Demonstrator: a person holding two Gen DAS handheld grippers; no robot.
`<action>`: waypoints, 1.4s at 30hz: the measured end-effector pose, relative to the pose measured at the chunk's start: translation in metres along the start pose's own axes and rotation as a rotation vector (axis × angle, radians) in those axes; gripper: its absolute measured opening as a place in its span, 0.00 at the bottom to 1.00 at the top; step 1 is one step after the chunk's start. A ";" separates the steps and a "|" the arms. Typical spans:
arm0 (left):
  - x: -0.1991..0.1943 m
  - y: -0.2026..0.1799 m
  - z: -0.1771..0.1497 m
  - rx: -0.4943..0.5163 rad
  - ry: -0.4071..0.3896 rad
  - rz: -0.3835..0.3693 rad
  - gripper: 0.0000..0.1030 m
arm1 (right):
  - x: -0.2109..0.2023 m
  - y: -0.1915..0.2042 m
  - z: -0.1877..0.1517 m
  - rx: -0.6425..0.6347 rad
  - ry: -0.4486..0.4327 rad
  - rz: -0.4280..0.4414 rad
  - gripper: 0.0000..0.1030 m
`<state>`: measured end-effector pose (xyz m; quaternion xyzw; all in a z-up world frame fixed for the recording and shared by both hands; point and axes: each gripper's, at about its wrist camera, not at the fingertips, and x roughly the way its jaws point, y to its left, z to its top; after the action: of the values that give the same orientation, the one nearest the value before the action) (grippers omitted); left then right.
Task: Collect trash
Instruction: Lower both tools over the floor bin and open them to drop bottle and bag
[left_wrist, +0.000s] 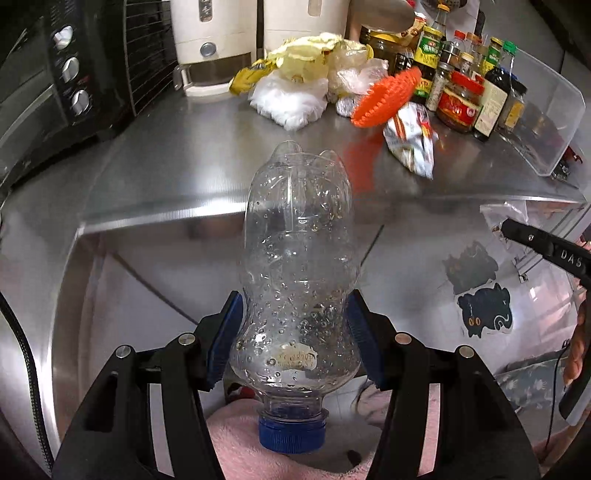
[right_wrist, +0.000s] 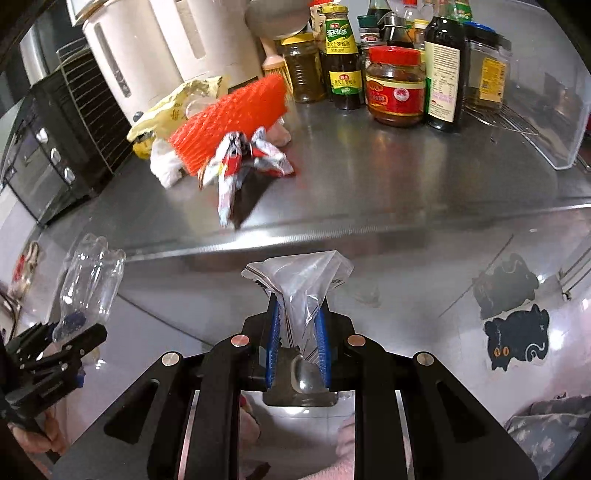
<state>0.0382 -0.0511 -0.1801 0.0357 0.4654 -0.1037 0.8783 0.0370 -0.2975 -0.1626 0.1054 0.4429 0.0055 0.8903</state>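
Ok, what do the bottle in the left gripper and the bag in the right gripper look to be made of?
The bottle looks like thin clear plastic, glossy and moulded with ridges; droplets cling inside, and its screw cap is opaque blue plastic. The bag looks like soft translucent plastic film: it crumples and bunches between the right gripper's pads. The left gripper is clamped on the bottle.

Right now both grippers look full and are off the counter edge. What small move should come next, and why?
Probably carry both loads to a bin, which is not in view, and drop them. The left gripper is shut on the clear bottle and the right gripper is shut on the plastic bag, so neither can pick up the wrappers on the counter.
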 end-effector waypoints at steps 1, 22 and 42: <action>0.002 -0.002 -0.010 -0.003 -0.001 0.002 0.54 | 0.001 0.000 -0.008 -0.005 -0.003 -0.015 0.19; 0.178 -0.020 -0.108 -0.072 0.158 0.003 0.54 | 0.174 -0.027 -0.118 0.042 0.228 0.006 0.19; 0.289 -0.043 -0.135 -0.053 0.343 -0.013 0.54 | 0.291 -0.029 -0.145 0.061 0.438 0.027 0.33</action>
<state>0.0772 -0.1150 -0.4934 0.0266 0.6112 -0.0895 0.7859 0.0969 -0.2691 -0.4821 0.1344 0.6244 0.0267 0.7690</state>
